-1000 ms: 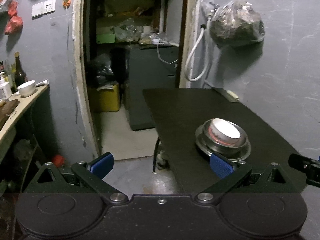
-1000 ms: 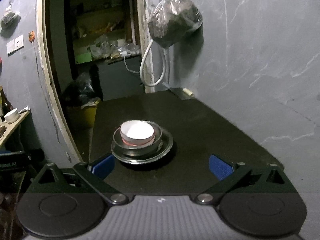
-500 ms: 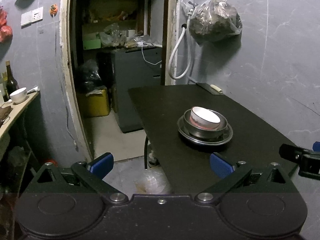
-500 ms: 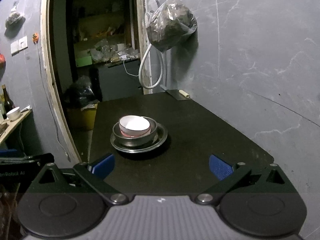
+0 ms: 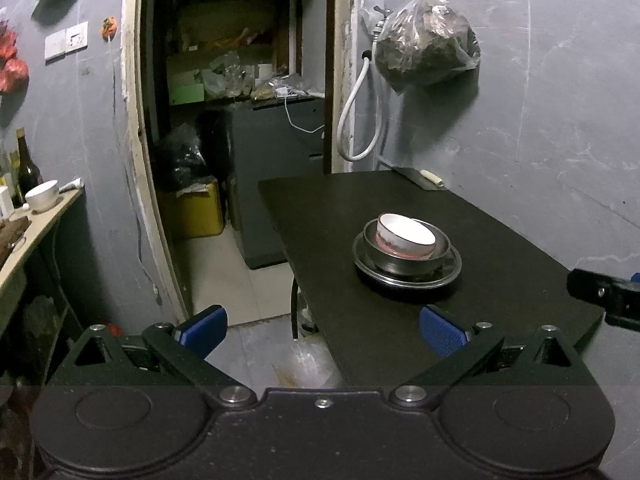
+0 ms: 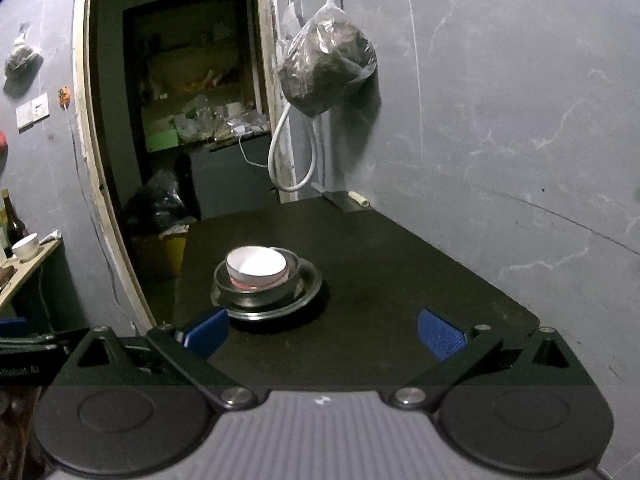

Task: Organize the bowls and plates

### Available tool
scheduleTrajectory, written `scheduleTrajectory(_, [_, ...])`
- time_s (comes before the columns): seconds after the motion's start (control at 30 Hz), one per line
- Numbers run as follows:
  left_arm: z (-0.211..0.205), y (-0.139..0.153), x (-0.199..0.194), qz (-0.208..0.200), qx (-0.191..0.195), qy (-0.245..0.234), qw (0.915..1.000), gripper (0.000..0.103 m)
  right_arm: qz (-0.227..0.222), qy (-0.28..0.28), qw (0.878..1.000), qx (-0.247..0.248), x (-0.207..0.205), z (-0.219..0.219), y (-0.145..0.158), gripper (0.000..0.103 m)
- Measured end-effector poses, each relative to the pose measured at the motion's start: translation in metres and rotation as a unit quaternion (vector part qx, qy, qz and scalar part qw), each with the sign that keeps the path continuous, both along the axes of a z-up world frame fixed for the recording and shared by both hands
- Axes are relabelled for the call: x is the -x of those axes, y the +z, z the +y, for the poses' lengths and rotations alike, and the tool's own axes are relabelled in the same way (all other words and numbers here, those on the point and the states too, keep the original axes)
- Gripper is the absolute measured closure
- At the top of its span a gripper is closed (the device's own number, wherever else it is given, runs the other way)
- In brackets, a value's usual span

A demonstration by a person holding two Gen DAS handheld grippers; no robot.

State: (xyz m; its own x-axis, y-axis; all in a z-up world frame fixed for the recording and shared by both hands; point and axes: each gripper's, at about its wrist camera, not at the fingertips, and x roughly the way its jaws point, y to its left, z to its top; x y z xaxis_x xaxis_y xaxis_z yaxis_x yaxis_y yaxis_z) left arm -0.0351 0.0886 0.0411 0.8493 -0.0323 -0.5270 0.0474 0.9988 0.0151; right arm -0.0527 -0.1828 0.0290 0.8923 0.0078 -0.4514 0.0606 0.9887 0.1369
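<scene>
While both tools point(image 5: 322, 328) point(image 6: 322, 334) gape empty, stacked bowls point(image 6: 258, 270) sit ahead, untouched.

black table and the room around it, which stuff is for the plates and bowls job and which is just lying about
For the job:
white bowl
metal bowl
metal plate
black table

Just lying about:
hanging plastic bag
white hose
yellow bin
bottle
cup on the side counter
</scene>
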Motion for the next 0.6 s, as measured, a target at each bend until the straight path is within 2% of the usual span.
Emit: scheduleTrajectory(0.6, [0.0052,-0.0074,-0.0035,0.022,0.011,0.02,0.9995,0.001,0.016,0.019,1.0,0.007,-0.0066,0.0032,-0.0034,0.0])
